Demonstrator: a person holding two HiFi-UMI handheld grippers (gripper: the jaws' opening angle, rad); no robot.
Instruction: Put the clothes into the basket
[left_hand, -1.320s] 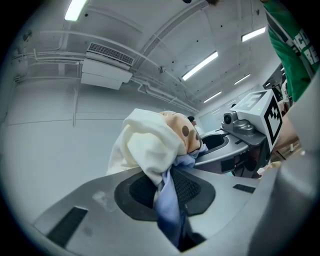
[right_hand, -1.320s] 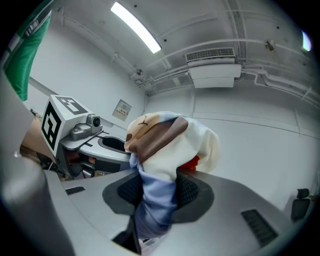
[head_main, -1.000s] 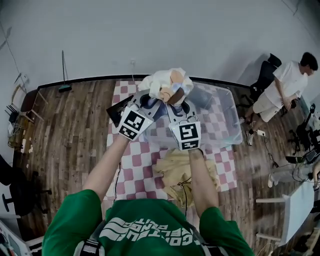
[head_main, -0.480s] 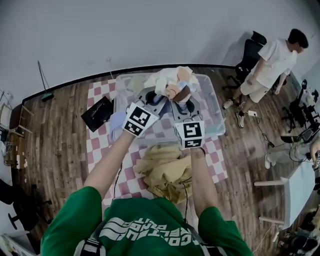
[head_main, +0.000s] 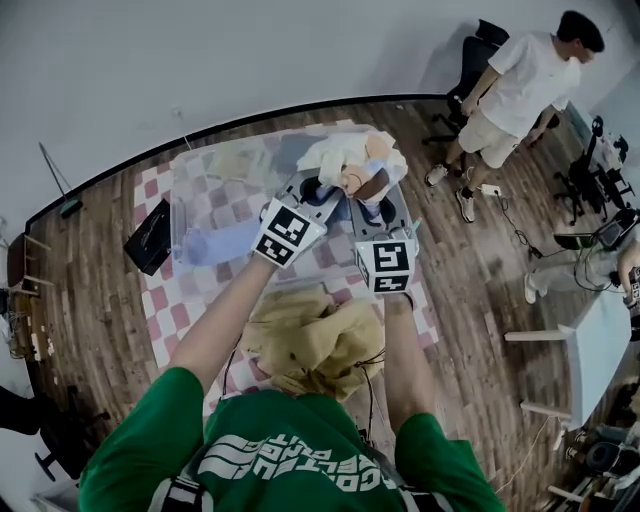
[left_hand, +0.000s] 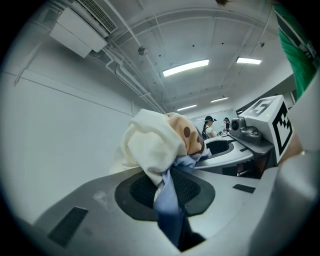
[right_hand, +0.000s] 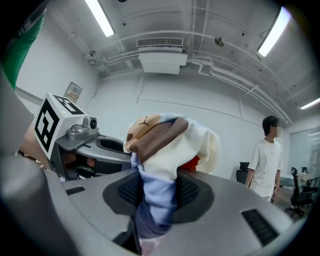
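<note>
1. The left gripper (head_main: 313, 192) is closed on the clothes bundle (head_main: 355, 160); cream and light-blue fabric is pinched between its jaws.
2. The right gripper (head_main: 376, 207) is clamped on the same bundle, gripping blue and cream fabric with a brown patch.
3. The bundle hangs in the upper centre of the head view, above the right end of the clear basket (head_main: 180, 215).
4. The basket stands on a checkered cloth (head_main: 160, 300); a blue garment (head_main: 215, 245) lies inside.
5. A tan garment (head_main: 310, 340) lies on the cloth at lower centre.
</note>
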